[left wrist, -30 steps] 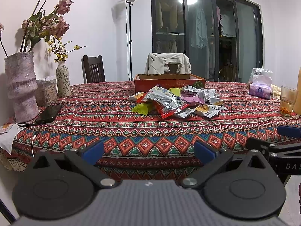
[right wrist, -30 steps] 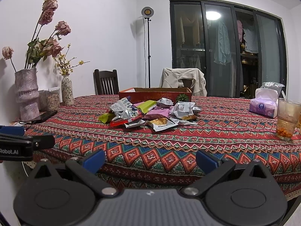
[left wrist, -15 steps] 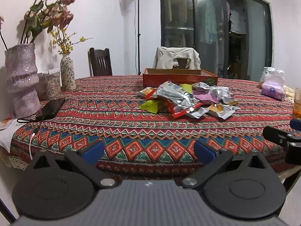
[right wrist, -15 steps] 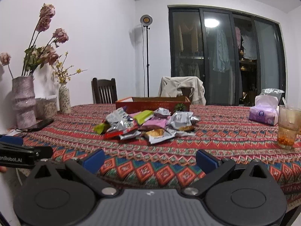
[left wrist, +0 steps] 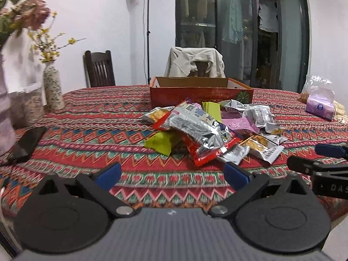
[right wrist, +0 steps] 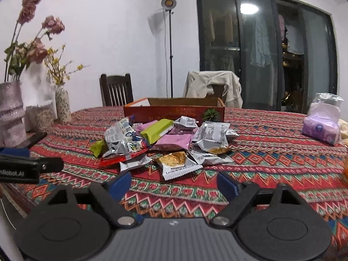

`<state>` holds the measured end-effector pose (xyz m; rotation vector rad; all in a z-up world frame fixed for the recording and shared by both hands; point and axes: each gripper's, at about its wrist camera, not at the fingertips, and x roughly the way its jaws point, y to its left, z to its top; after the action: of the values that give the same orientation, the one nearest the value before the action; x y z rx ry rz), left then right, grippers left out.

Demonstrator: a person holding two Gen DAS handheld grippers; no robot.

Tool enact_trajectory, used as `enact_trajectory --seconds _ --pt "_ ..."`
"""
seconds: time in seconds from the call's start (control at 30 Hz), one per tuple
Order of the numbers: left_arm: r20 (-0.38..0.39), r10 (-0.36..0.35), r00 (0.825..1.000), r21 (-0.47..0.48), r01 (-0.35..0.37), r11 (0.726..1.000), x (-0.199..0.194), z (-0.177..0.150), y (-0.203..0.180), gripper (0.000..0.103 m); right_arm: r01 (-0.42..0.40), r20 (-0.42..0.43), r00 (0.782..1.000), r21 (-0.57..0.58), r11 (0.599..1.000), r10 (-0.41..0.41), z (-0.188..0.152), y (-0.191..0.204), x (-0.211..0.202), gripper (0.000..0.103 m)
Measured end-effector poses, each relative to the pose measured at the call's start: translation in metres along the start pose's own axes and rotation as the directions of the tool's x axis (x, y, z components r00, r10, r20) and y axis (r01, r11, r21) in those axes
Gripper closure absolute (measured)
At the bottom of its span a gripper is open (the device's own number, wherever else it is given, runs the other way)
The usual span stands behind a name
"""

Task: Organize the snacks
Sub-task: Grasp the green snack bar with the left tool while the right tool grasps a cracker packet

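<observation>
Loose heap of foil, green and pink snack packets (right wrist: 165, 143) lay on the patterned bench (right wrist: 271, 152) before a red box (right wrist: 174, 112), right hand-held gripper (right wrist: 174, 183) closing on nothing, left hand-held gripper (left wrist: 171, 175) wide, empty.

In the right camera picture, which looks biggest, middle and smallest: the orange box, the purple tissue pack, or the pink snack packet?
1. Orange box, the widest by far.
2. Purple tissue pack and pink snack packet look about alike, so no ranking. The box sits farthest back, so it is truly biggest.

left wrist: low, near table edge | right wrist: alike | shared: snack pile (left wrist: 208, 128)
</observation>
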<state>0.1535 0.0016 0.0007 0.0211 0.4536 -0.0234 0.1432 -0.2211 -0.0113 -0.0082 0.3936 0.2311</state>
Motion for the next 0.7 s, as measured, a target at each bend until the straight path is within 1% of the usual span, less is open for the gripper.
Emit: enact_trajectory --seconds 0.03,0.1,0.17,0.27,0.37,0.47,0.57,0.7 --pt "-0.006 -0.009 1.000 0.002 0.009 1.000 0.007 0.002 0.000 0.001 -0.002 -0.011 1.000 -0.008 1.000 0.002 0.003 0.000 0.008 0.026" --pt "-0.018 -0.034 0.999 0.008 0.034 0.999 0.021 0.006 -0.001 0.004 -0.004 -0.034 0.999 -0.021 1.000 0.003 0.011 0.000 0.026 0.030" --pt "-0.035 -0.066 0.997 0.014 0.067 0.998 0.034 0.010 -0.003 0.004 -0.009 -0.056 0.998 -0.032 0.999 0.008 0.016 0.000 0.043 0.037" --pt "-0.055 -0.109 0.992 0.009 0.110 0.994 0.051 0.013 -0.007 0.005 -0.010 -0.094 0.996 -0.058 0.998 0.004 0.023 0.001 0.068 0.042" --pt "-0.074 -0.134 0.988 -0.001 0.134 0.991 0.067 0.015 -0.009 0.005 -0.014 -0.138 0.990 -0.083 0.996 0.003 0.029 0.001 0.089 0.047" --pt "-0.097 -0.151 0.984 -0.025 0.150 0.988 0.081 0.019 -0.008 0.005 -0.019 -0.174 0.985 -0.101 0.995 0.001 0.032 0.000 0.105 0.047" --pt "-0.099 -0.152 0.983 -0.038 0.149 0.988 0.090 0.024 -0.004 0.005 -0.033 -0.198 0.980 -0.097 0.995 0.013 0.035 -0.003 0.118 0.047" --pt "-0.107 -0.094 0.990 -0.046 0.089 0.995 0.098 0.030 0.009 0.005 -0.052 -0.210 0.977 -0.105 0.993 0.029 0.038 -0.003 0.129 0.047"
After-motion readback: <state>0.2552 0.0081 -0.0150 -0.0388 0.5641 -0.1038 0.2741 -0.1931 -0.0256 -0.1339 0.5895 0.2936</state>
